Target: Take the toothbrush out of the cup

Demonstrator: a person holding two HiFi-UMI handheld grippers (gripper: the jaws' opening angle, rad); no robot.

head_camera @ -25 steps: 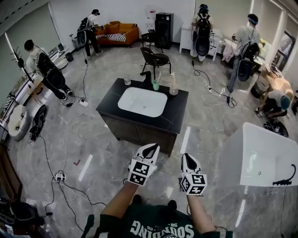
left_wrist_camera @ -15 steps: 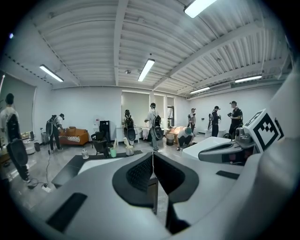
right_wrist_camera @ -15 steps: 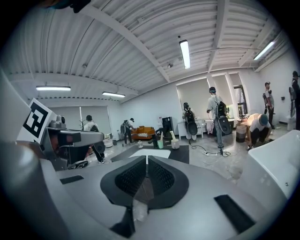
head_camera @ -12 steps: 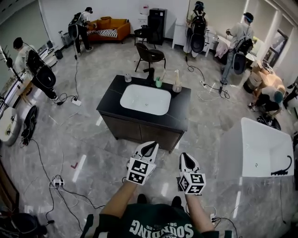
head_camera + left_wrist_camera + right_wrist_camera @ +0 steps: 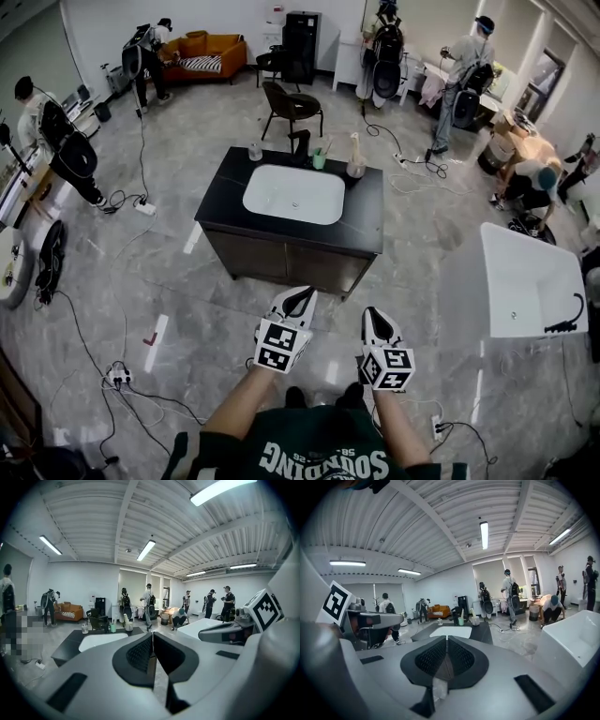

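Head view: person stands on grey floor point(image 5: 141, 281), well short of black desk point(image 5: 361, 211) w/ white sink point(image 5: 293, 194) set in it. Left hand-held gripper point(image 5: 301, 300) & right hand-held gripper point(image 5: 378, 324) are held out side by side, both pointing twd the desk, nothing in either. Green cup point(image 5: 319, 161) sits at desk's far edge, just right of black faucet point(image 5: 300, 145); toothbrush point(image 5: 324, 148) stands in it, leaning a bit right. Clear glass point(image 5: 255, 151) at far-left corner, jar point(image 5: 356, 169) right of the cup. White bathtub point(image 5: 530, 281) off to the right. Several other people around the room's edges.

Left gripper view: jaws pressed together, tips meeting, nothing btwn them. Desk ahead and left of the jaws; cup point(image 5: 113, 628) tiny at its far side, toothbrush too small to make out. Right hand-held gripper's marker cube point(image 5: 265, 609) shows at right.

Right gripper view: jaws together, empty. Desk straight ahead beyond the tips; cup point(image 5: 461, 620) behind the sink, toothbrush point(image 5: 462, 614) sticking up out of it.
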